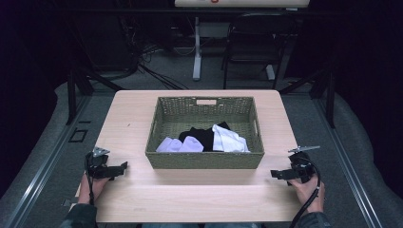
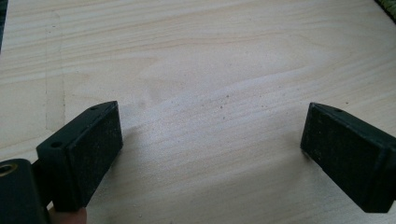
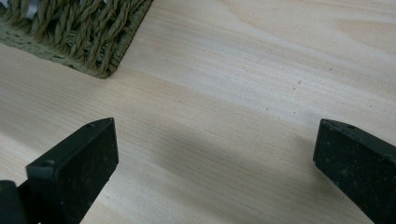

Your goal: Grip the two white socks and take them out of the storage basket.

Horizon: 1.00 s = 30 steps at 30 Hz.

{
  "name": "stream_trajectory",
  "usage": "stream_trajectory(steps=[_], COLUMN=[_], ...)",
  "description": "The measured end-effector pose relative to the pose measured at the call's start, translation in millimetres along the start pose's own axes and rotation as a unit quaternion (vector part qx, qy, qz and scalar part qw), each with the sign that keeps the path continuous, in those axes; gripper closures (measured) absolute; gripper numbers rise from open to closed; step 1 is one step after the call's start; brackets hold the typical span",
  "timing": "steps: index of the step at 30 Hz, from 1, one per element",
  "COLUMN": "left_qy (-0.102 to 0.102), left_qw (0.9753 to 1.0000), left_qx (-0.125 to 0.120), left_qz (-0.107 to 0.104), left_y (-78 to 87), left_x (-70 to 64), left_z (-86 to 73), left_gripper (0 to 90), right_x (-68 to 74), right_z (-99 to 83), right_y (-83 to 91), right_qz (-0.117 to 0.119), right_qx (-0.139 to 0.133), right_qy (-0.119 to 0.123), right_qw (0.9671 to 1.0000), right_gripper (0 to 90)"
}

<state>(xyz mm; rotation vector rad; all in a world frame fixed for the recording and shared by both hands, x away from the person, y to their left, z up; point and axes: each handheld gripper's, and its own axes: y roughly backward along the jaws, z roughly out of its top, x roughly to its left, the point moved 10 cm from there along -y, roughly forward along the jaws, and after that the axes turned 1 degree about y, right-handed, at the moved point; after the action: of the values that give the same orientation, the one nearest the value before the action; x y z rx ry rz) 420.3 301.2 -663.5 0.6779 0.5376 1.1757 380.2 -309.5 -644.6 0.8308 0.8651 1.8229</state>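
Two handheld grippers are being held low over a pale wooden table [image 1: 199, 202], one at each near corner of a woven basket [image 1: 204, 160]. The left gripper [image 1: 124, 167] is being kept at the table's left edge, just short of the basket's near-left corner, its jaws pointing toward the wicker. In the left gripper view its jaws are being held wide apart, with bare wood grain between them and nothing gripped. The right gripper [image 1: 273, 174] is being kept at the table's right side, near the basket's near-right corner and pointing inward. In the right gripper view its jaws are likewise being held well apart and empty, and a corner of the green-brown weave [image 3: 84, 32] is being caught at the upper left, resting on the tabletop.

The basket is being shown at the middle of the table, nearer the far edge, with a cut-out handle in its far wall. Inside it, white garments [image 1: 229, 139] are being seen lying against a black garment [image 1: 203, 135], bunched toward the near wall. Both grippers are being kept apart from the basket and from the clothing.
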Motion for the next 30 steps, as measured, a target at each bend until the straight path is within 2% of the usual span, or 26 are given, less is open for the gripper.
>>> stream_trajectory(steps=[21, 24, 29, 30], left_qy=[0.001, 0.002, 0.003, 0.004], left_qw=[1.0000, 1.0000, 1.0000, 1.0000], left_qx=[0.000, -0.001, 0.000, -0.001], left_qz=[0.004, 0.004, 0.006, 0.007], left_y=[-1.1, -1.4, -1.1, -1.1], left_x=[0.8, 0.9, 0.7, 0.8], left_z=[1.0, 1.4, 1.1, 1.1], left_gripper=[5.0, 4.9, 5.0, 5.0], right_x=[0.2, 0.7, 5.3, 11.1], right_z=[5.5, 2.3, 2.5, 7.5], right_y=[-1.1, 3.2, 17.6, 28.2], right_qz=[0.002, 0.002, -0.010, -0.012], right_qx=[-0.006, -0.001, -0.013, -0.020], right_qy=[0.001, 0.002, 0.005, 0.012], right_qw=[1.0000, 1.0000, 0.9999, 0.9996], right_gripper=[0.0, 0.0, 0.0, 0.0])
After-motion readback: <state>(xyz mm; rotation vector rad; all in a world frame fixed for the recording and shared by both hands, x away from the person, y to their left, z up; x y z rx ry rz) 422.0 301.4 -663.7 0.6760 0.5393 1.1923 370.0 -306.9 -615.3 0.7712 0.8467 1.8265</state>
